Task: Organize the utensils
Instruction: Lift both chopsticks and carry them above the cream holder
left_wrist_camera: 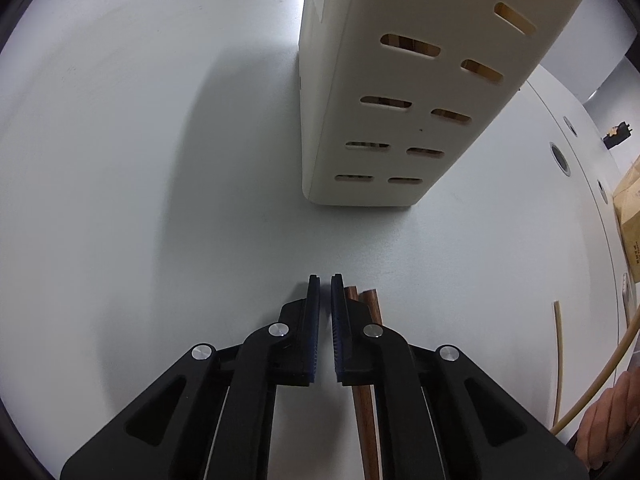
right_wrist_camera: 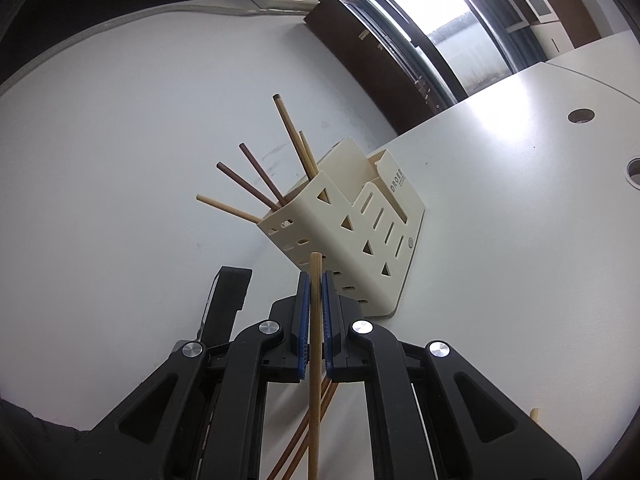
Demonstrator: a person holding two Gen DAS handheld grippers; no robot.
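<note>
A cream slotted utensil holder [left_wrist_camera: 384, 92] stands on the white table [left_wrist_camera: 160, 160]; in the right wrist view the holder [right_wrist_camera: 352, 232] has several chopsticks [right_wrist_camera: 256, 184] sticking out of its top. My right gripper [right_wrist_camera: 315, 280] is shut on a light wooden chopstick [right_wrist_camera: 315, 344], raised in front of the holder. My left gripper [left_wrist_camera: 325, 280] is nearly closed and empty, low over the table. Two dark brown chopsticks [left_wrist_camera: 366, 360] lie on the table just right of its right finger.
More light chopsticks [right_wrist_camera: 298, 440] lie on the table under my right gripper. A tan cable [left_wrist_camera: 592, 384], a hand [left_wrist_camera: 612, 420] and a cardboard box [left_wrist_camera: 630, 216] are at the right. The table has round holes [right_wrist_camera: 581, 115].
</note>
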